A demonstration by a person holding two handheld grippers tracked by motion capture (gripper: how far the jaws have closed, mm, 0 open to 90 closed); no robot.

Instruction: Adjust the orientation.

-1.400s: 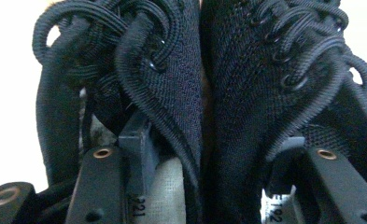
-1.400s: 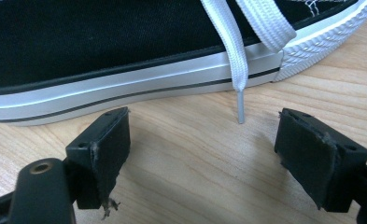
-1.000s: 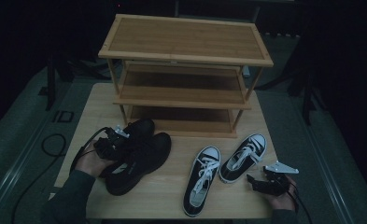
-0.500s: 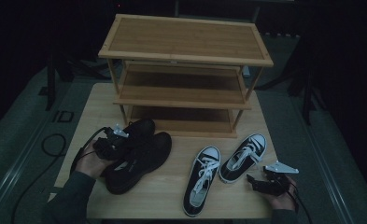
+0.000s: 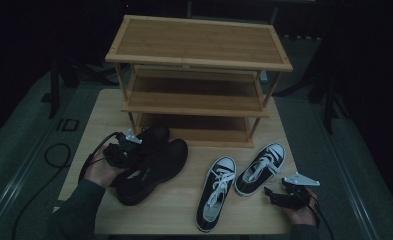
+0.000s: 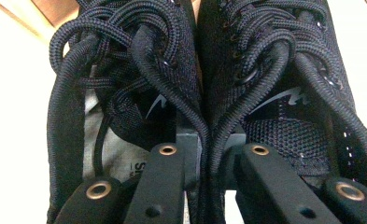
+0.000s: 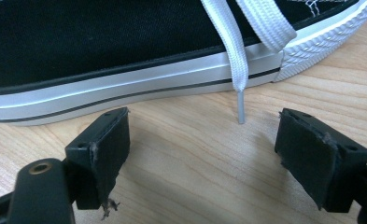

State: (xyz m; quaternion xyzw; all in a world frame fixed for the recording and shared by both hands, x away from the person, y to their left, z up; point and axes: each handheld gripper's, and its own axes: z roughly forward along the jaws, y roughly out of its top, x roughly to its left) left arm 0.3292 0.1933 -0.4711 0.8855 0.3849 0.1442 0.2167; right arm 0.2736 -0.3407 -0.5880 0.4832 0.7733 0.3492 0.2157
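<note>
Left gripper pinching black shoes together, table edge near

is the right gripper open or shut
Open: in the right gripper view, the right gripper shows its jaws wide apart over bare table, beside the sneaker.

Dim room, light wood worktop on grey-green carpet floor, three-tier bamboo shelf rack at worktop's far edge, dark stands flanking it, black cable looping on floor off left edge, background black.
</note>
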